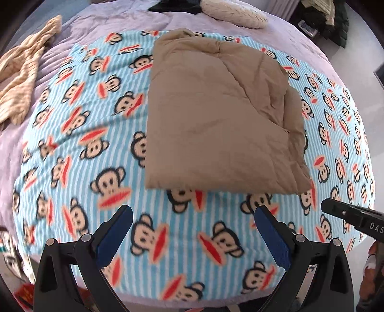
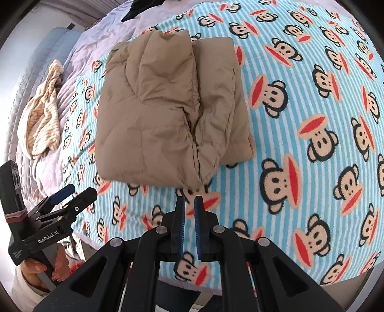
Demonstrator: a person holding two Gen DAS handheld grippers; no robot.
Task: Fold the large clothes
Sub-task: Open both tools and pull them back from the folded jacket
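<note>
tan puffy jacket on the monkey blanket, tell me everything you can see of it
The tan padded jacket is a soft, quilted-looking garment, wrinkled and matte. It lies folded into a rough rectangular bundle, with one thick layer doubled over another and a deep crease running between them. It rests flat on the blue striped fleece blanket printed with monkey faces. Nothing else touches it; both grippers are clear of it.

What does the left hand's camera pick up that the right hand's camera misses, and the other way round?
Only the left wrist view shows the cream pillow and the dark clothes pile past the bed. Only the right wrist view shows the person's hand holding the left gripper, and a grey-blue quilt. Both show the folded tan jacket, the monkey-print blanket and the striped garment.
</note>
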